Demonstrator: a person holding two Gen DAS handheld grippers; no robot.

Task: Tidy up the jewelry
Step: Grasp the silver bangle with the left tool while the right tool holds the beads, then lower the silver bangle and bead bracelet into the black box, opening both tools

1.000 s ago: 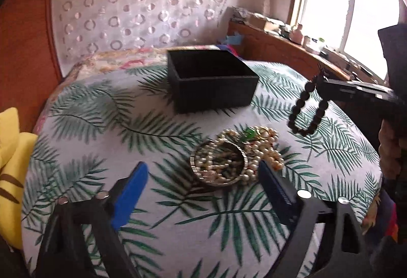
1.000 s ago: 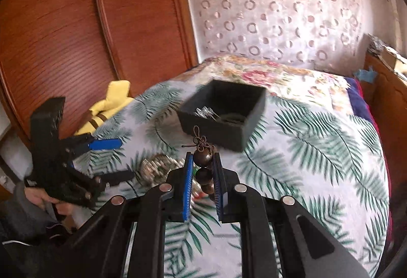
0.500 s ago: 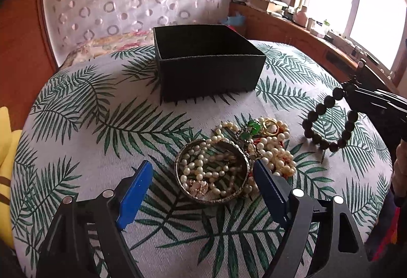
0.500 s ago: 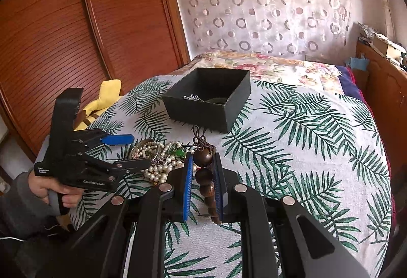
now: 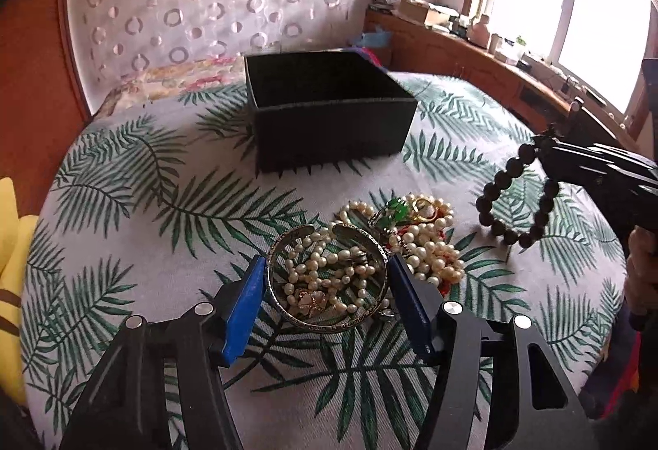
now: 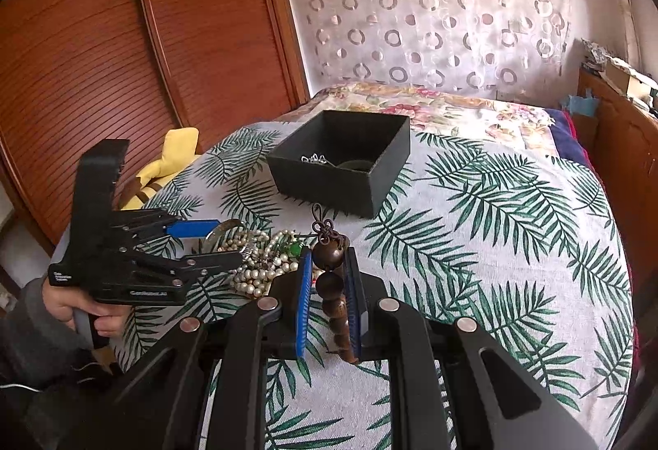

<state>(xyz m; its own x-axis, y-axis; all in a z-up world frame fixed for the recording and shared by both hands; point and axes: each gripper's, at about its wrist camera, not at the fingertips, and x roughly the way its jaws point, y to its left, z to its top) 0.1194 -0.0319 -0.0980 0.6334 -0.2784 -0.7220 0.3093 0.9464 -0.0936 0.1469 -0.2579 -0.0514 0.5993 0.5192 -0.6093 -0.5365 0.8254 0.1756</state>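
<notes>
Two hand-held grippers working the jewelry pile: left closing on the bangle, right already loaded

Left hand-held gripper (image 5: 325,287) is pointing down at the pile on the leaf-print worktop (image 5: 135,244). Its jaws are closing, with the metal bangle (image 5: 327,279) lying flat directly between the blue pads (image 5: 246,302). The pads are standing just outside the bangle's rim on either side; contact is not yet clear. The bangle is an open cuff with its gap facing away from the gripper, toward the black box (image 5: 329,112). Pearl strands (image 5: 427,248) are lying inside the ring and spilling to the gripper's right.

Judgement: the closing line is running across the cuff's width, so the squeeze should seat on the two curved sides. Pearls draped over the rim may be lifting with it.

Right hand-held gripper (image 6: 327,300) is narrow, clamped on the dark wooden bead bracelet (image 6: 331,285). In the left wrist view the bracelet loop (image 5: 514,203) is hanging clear of the worktop, to the right of the pile.

The box is sitting ahead of both grippers, beyond the pile, with a chain (image 6: 314,158) already inside. Judgement: the right gripper is nearer to delivery since its piece is already held; the left is nearer to the bangle.
</notes>
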